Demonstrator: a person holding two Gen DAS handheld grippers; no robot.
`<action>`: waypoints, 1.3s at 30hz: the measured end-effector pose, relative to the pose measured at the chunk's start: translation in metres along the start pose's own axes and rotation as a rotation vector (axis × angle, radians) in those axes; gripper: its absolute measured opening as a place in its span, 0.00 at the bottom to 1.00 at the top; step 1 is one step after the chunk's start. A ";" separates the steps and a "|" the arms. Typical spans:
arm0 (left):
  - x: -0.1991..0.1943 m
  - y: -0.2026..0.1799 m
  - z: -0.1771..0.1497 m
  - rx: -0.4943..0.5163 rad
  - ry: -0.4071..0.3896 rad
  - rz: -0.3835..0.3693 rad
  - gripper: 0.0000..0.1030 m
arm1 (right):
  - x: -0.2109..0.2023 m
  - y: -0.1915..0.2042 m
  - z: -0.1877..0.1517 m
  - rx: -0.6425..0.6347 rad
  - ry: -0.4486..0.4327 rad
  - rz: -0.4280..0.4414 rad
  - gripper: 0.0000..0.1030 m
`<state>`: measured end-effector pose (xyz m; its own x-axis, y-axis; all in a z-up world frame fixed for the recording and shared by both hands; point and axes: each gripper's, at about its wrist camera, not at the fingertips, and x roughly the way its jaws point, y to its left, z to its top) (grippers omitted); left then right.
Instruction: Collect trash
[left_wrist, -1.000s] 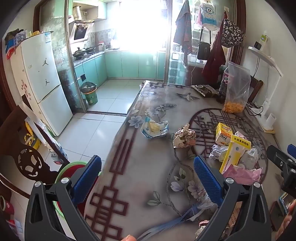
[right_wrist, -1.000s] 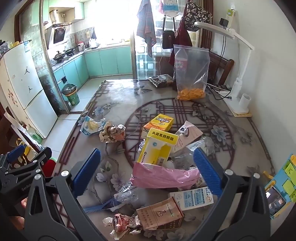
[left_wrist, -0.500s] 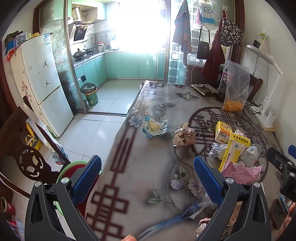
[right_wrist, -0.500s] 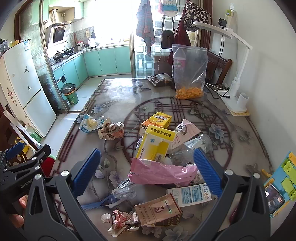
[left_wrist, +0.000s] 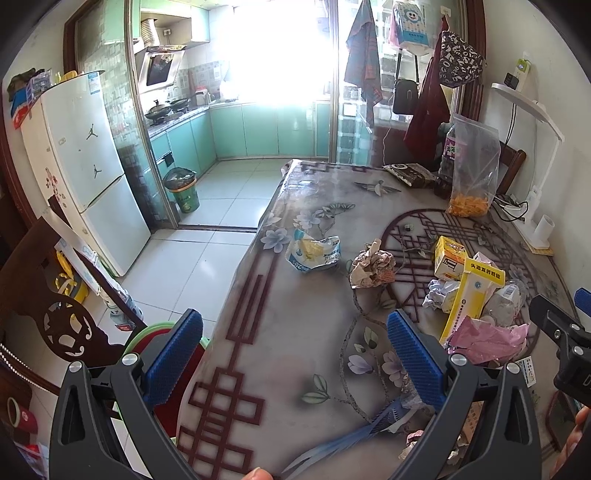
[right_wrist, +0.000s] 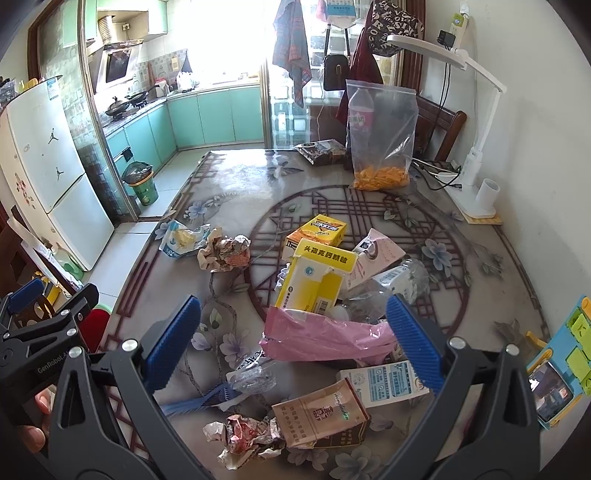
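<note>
Trash lies scattered on the patterned table (right_wrist: 236, 184): a yellow box (right_wrist: 314, 277), a pink bag (right_wrist: 325, 338), a brown carton (right_wrist: 321, 413), a white-blue carton (right_wrist: 384, 380), crumpled paper (right_wrist: 225, 253) and a blue-white wrapper (right_wrist: 181, 242). My right gripper (right_wrist: 291, 343) is open and empty, above the pink bag. My left gripper (left_wrist: 291, 358) is open and empty over the table's left edge; the crumpled paper (left_wrist: 371, 264), wrapper (left_wrist: 314, 253) and yellow box (left_wrist: 471, 295) lie ahead of it. A red bin with a green rim (left_wrist: 147, 336) stands on the floor below the left gripper.
A clear bag of orange snacks (right_wrist: 380, 140), a white desk lamp (right_wrist: 476, 173) and a dark packet (right_wrist: 321, 151) stand at the table's far side. A phone on a blue stand (right_wrist: 554, 373) is at the right edge. A fridge (left_wrist: 81, 166) and green waste bin (left_wrist: 183, 188) stand left.
Both grippers have drifted slightly back and up; the view has shifted a little. Both stay open and empty. No trash has moved.
</note>
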<state>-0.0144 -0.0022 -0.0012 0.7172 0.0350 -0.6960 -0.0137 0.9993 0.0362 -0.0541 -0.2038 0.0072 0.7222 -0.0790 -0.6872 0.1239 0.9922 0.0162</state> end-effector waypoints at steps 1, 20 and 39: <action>0.000 -0.001 0.000 0.001 0.000 0.001 0.93 | 0.000 0.000 0.000 0.001 -0.001 -0.001 0.96; -0.002 -0.003 0.008 0.002 -0.020 -0.003 0.93 | 0.000 -0.006 0.007 0.004 -0.008 -0.006 0.96; 0.008 0.001 0.008 -0.004 -0.003 0.004 0.93 | 0.010 -0.002 0.006 -0.005 0.014 -0.012 0.96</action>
<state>-0.0027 -0.0010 -0.0010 0.7193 0.0389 -0.6937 -0.0194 0.9992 0.0359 -0.0432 -0.2075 0.0046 0.7113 -0.0900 -0.6971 0.1293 0.9916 0.0039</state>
